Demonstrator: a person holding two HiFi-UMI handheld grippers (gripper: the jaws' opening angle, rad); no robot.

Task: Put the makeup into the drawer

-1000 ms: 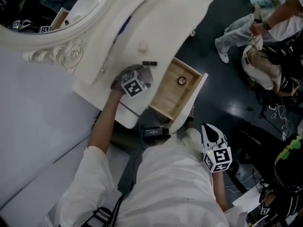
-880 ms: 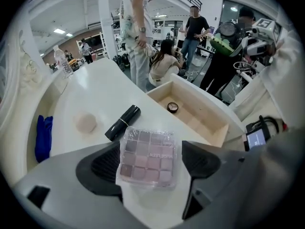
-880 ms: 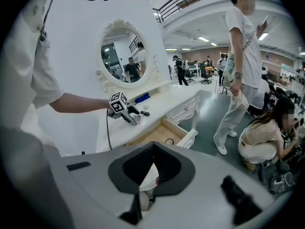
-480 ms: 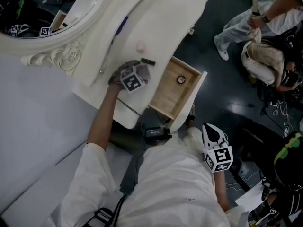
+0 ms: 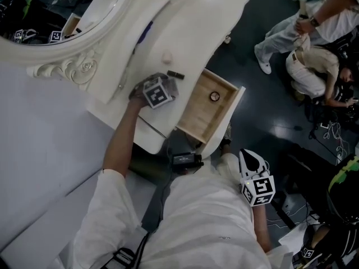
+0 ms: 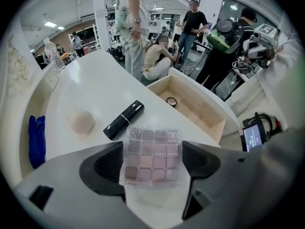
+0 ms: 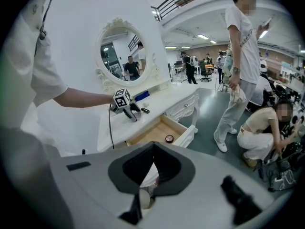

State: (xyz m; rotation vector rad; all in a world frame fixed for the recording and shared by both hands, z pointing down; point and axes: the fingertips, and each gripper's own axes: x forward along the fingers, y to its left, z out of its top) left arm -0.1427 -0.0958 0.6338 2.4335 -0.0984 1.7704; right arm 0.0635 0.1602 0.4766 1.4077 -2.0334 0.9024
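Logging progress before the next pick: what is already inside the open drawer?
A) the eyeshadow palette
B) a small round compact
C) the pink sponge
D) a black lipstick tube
B: only the small round compact lies on the floor of the drawer. The lipstick tube and sponge sit on the tabletop, and the eyeshadow palette is between the fingers of the left gripper.

Palette (image 6: 151,155): grid of pink-mauve squares. Lipstick (image 6: 124,119): black, gold band. Sponge (image 6: 81,121): peach. Cloth (image 6: 35,140): blue. Drawer (image 6: 200,109): pale wood.

One eyeshadow palette (image 6: 151,155), one black tube (image 6: 124,119), one sponge (image 6: 81,121), one blue cloth (image 6: 36,140), one compact (image 6: 171,101) (in single open drawer (image 6: 196,110)).
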